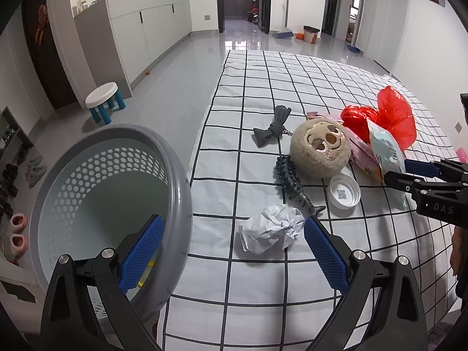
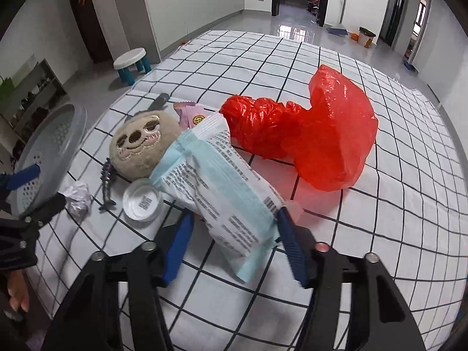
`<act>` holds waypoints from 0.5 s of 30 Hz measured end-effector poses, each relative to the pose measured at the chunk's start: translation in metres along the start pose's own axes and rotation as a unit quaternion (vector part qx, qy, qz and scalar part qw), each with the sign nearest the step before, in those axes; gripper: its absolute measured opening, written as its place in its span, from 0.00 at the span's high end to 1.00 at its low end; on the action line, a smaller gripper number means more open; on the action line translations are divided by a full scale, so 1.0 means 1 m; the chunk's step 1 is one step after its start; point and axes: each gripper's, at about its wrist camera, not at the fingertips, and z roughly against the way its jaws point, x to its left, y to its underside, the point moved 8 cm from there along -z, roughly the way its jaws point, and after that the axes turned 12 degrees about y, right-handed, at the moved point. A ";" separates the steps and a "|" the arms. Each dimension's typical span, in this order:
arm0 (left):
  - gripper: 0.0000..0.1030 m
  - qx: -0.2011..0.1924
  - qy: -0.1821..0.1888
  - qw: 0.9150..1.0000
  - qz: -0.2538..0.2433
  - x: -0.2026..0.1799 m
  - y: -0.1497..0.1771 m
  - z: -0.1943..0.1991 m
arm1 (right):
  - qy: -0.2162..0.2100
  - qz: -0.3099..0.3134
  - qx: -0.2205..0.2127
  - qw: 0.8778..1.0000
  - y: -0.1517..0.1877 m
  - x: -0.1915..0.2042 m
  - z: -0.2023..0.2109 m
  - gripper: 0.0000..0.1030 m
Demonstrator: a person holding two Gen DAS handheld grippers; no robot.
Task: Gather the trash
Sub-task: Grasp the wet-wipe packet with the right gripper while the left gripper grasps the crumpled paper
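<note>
You are closing your right gripper (image 2: 234, 231) on the white-and-blue printed snack wrapper (image 2: 216, 181); pinch it firmly before lifting toward the grey perforated basket (image 1: 175, 175) at the bed's left edge, left gripper (image 1: 234, 251) hovering wide open, empty.

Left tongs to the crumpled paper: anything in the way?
Nothing visible. The crumpled paper lies on the checked cloth just ahead of the open left tongs; the grey basket sits off to the side.

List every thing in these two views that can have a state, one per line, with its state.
Left tongs: open, empty, beside the paper ball.
Right tongs: closed on the wrapper.
Wrapper: gripped at its near end.
Paper ball: crumpled, on the cloth.
Red bag: crumpled, lying loose.
White lid: upside down.
Basket: tilted.
</note>
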 end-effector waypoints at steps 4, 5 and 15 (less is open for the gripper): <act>0.08 -0.002 0.002 1.000 0.002 0.001 0.000 0.002 | -0.011 -0.024 0.006 1.000 0.004 -0.001 0.004 0.60; 0.08 -0.002 0.002 1.000 0.002 0.001 0.000 0.002 | -0.013 -0.032 0.005 0.999 0.005 -0.001 0.006 0.60; 0.08 0.002 0.010 1.000 -0.005 -0.001 0.005 0.004 | -0.023 -0.119 -0.003 0.993 0.022 -0.010 0.045 0.61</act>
